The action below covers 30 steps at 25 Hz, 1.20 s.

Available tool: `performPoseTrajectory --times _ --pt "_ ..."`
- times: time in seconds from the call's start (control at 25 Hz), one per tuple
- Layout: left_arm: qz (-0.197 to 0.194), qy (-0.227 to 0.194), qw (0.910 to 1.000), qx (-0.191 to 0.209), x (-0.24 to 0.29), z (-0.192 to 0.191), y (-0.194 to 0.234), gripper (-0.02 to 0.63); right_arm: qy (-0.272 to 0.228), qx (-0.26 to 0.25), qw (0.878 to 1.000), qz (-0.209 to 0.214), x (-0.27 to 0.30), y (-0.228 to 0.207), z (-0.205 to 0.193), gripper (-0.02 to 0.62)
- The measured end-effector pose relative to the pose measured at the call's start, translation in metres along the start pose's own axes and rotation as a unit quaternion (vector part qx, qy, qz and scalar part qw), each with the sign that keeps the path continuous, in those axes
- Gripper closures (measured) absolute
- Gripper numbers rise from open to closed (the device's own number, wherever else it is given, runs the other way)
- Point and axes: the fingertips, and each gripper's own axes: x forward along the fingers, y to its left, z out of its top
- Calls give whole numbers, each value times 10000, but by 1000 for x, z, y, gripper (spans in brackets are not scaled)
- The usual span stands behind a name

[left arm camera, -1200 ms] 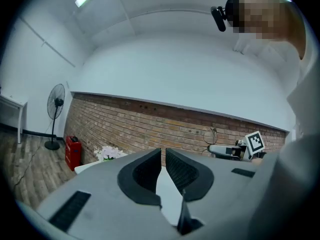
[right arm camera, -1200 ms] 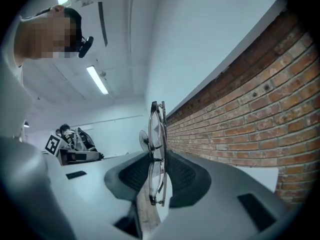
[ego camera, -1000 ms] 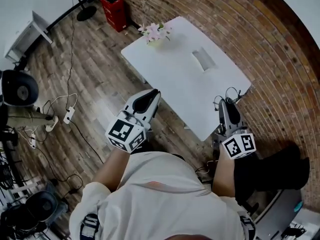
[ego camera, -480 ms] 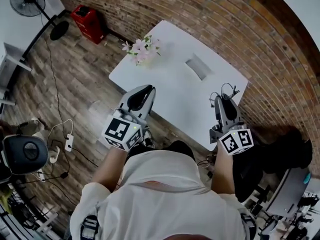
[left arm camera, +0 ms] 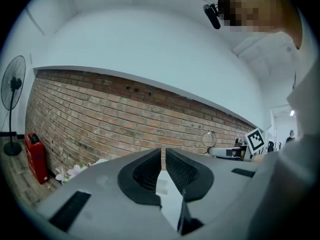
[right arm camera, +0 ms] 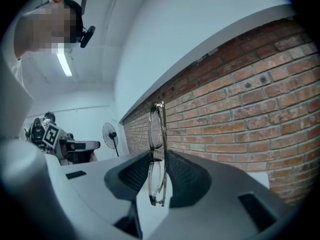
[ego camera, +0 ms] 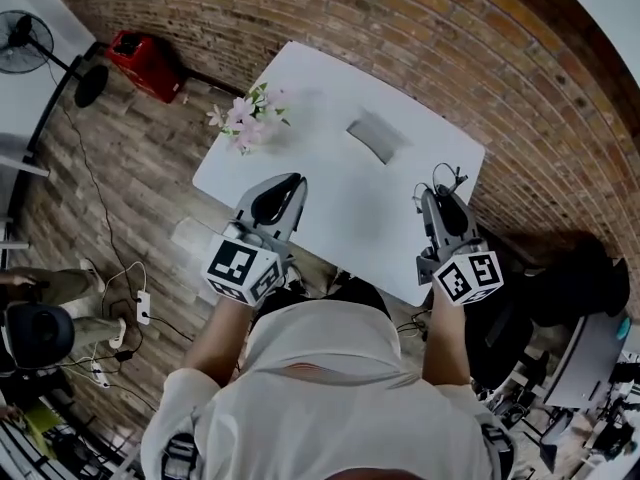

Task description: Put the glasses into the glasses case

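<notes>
A grey glasses case (ego camera: 375, 136) lies closed near the middle of the white table (ego camera: 300, 78). My right gripper (ego camera: 438, 196) hovers over the table's near right corner, shut on thin wire-framed glasses (ego camera: 440, 176). In the right gripper view the glasses (right arm camera: 157, 129) stand upright and edge-on between the pads of the right gripper (right arm camera: 159, 151). My left gripper (ego camera: 283, 194) is over the near left edge of the table. The left gripper (left arm camera: 163, 151) holds nothing, and only a sliver of a gap shows between its jaws. The case lies beyond both grippers, roughly midway between them.
Pink flowers (ego camera: 245, 120) stand at the table's left end. A brick wall (ego camera: 560, 88) runs behind and to the right of the table. A red container (ego camera: 145, 63), a fan (ego camera: 25, 43) and cables (ego camera: 120, 298) are on the wooden floor at left. A black chair (ego camera: 570, 288) stands at right.
The table has drawn nearer and both grippers have come forward over its near edge. The right gripper's hold on the glasses is unchanged; the left stays shut.
</notes>
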Motion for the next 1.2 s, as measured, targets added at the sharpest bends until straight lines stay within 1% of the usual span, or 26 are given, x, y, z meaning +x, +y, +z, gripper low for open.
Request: performPoseTrajectory --times 0.2,0.32,0.44,0.56,0.64,0.72,0.84,0.96,1.08,1.2 --pt "147 106 9998 106 47 -1 -13 568 66 56 9999 79 9 -54 3 442" --pt "233 189 9995 106 69 -7 -14 568 242 95 9996 121 13 -81 -3 442" --pt "341 279 9990 -17 78 -16 -5 568 616 118 9977 275 25 -94 -17 442" --pt "291 349 9989 -96 87 -21 5 568 1011 53 9940 415 46 -97 -28 440" --pt "242 378 9989 -121 92 -21 15 568 1330 -80 9897 530 67 -96 -37 439" --pt "210 396 9988 -181 95 -23 24 568 1697 -242 9828 685 92 -93 -50 437" --pt "191 446 9983 -310 95 -30 35 568 2352 -507 9658 968 129 -88 -76 436" --pt "224 519 9975 -428 92 -39 46 568 3007 -763 9426 1237 165 -85 -112 434" --pt "258 591 9966 -511 86 -48 54 568 3612 -1005 9152 1479 195 -86 -147 434" --pt "288 656 9957 -588 82 -56 59 568 4250 -1209 8809 1697 216 -89 -180 434"
